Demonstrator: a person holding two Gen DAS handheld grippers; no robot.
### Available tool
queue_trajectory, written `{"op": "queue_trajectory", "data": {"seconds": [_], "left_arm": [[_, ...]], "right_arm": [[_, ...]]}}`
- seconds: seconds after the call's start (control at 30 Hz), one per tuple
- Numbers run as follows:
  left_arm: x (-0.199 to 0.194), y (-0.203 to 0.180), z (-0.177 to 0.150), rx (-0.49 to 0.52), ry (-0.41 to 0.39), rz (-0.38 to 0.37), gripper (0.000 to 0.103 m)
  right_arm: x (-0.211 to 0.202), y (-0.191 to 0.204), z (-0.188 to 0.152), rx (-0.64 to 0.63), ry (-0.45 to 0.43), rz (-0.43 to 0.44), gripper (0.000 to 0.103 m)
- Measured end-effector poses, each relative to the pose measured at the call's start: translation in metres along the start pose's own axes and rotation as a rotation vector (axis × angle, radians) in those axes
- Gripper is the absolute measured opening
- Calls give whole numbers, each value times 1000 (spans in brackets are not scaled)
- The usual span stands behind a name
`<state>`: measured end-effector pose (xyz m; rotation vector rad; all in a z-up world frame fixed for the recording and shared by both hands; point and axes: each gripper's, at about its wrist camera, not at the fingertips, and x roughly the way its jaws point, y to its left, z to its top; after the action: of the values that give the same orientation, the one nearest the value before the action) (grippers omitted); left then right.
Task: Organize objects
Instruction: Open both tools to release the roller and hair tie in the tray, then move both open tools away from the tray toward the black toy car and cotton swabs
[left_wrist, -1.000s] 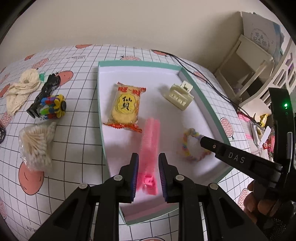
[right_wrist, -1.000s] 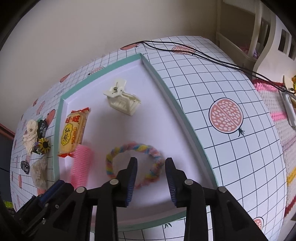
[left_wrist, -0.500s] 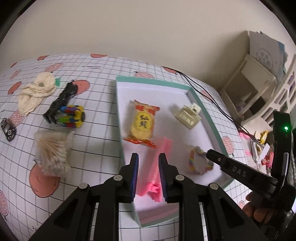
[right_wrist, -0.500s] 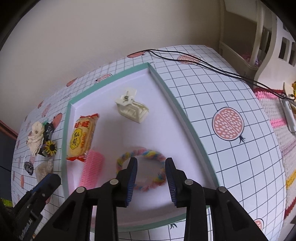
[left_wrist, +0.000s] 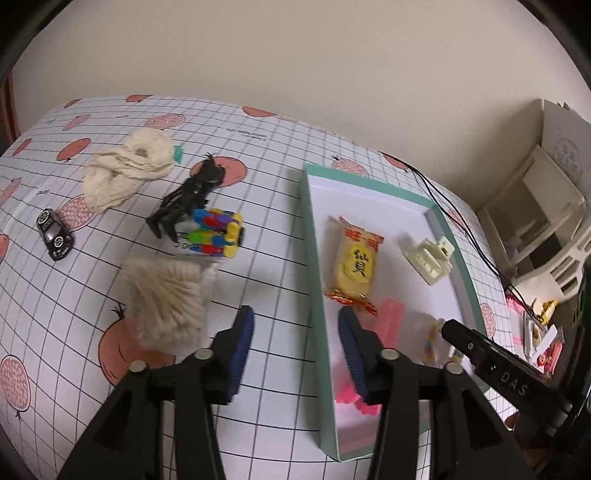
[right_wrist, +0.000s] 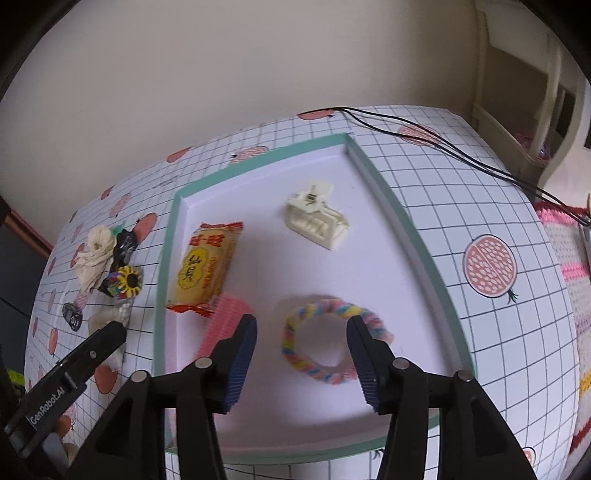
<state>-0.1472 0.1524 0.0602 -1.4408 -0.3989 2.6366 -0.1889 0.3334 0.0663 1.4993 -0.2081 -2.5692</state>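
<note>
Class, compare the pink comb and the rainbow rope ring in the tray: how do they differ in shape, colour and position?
The pink comb is straight and toothed; the rainbow rope ring is a closed twisted loop. The comb is one solid pink; the ring mixes pink, yellow and blue. The comb lies beside the snack packet, near the tray's left wall; the ring lies further right. Both lie flat inside the tray.

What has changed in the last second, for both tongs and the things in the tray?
Both tongs opened: the left tongs let go of the pink comb and swung left; the right tongs released the rainbow rope ring. The cracker packet and hair claw stayed put.
</note>
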Motion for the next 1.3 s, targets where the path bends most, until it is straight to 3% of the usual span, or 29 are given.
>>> {"op": "queue_trajectory", "data": {"seconds": [0.17, 0.27, 0.37, 0.47, 0.57, 0.6, 0.67, 0.7, 1.3], "left_arm": [[0, 9, 2, -29, -11, 31, 57], [0, 15, 2, -45, -17, 50, 71], [-2, 20, 4, -56, -32, 72, 72], [-2, 24, 5, -65, -42, 93, 84], [-4, 31, 6, -83, -54, 103, 84], [-5, 32, 6, -88, -59, 110, 88], [-7, 37, 6, -93, -69, 128, 101], [-8, 39, 6, -96, -76, 137, 103], [-38, 126, 19, -189, -105, 271, 103]], "right_arm": [[1, 12, -2, -34, 0, 21, 66], [3, 20, -3, -57, 2, 24, 71], [4, 24, -4, -72, 4, 27, 76], [5, 28, -5, -86, 7, 28, 80], [6, 31, -6, -96, 7, 29, 93], [6, 33, -6, -101, 4, 28, 99], [6, 36, -6, -109, -1, 30, 103], [6, 38, -6, -110, -2, 32, 103], [19, 70, -5, -103, -6, 32, 103]]}}
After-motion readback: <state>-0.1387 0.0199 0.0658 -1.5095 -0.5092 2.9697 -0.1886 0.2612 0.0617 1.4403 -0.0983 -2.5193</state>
